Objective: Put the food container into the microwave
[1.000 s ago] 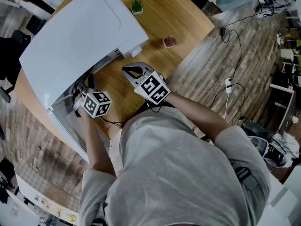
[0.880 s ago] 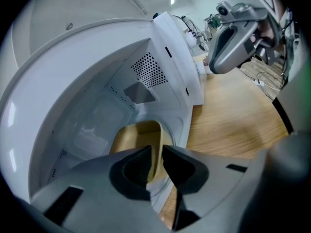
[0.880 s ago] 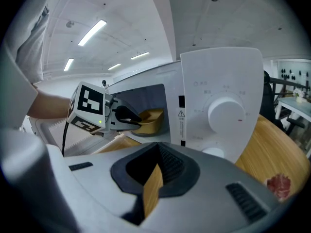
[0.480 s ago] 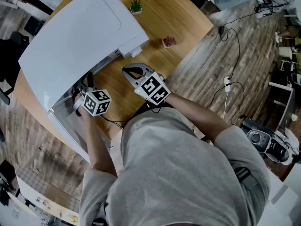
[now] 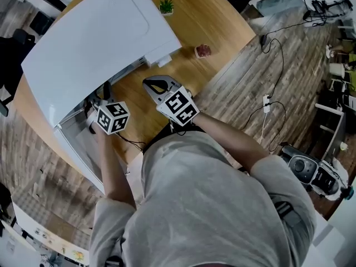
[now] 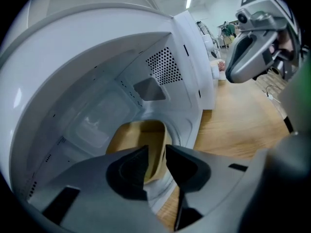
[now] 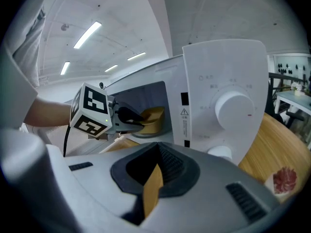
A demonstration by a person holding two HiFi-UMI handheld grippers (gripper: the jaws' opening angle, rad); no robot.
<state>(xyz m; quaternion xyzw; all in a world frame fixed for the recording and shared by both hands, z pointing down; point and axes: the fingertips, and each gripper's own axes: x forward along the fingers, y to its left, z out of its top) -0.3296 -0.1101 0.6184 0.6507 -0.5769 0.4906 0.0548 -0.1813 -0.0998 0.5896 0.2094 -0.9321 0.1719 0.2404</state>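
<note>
**Left claw lets go of the container inside the microwave**

The left claw (image 6: pixel 156 155) has just been opening its jaws. They now stand apart with the near wall of the tan container (image 6: pixel 138 137) between them, pads clear of it.

The container sits low in the centre of the left gripper view, on the floor of the microwave (image 6: pixel 187 76). The placing looks done; I judge that drawing the claw out and shutting the door (image 5: pixel 77 152) is what's left.

The right claw (image 7: pixel 156 171) is clenched, idle over the table (image 5: pixel 222 21). A tan sliver shows at its seam, and I cannot tell what it is.

The jaws hide the container's base and contents. The head view shows nothing of the cavity.
</note>
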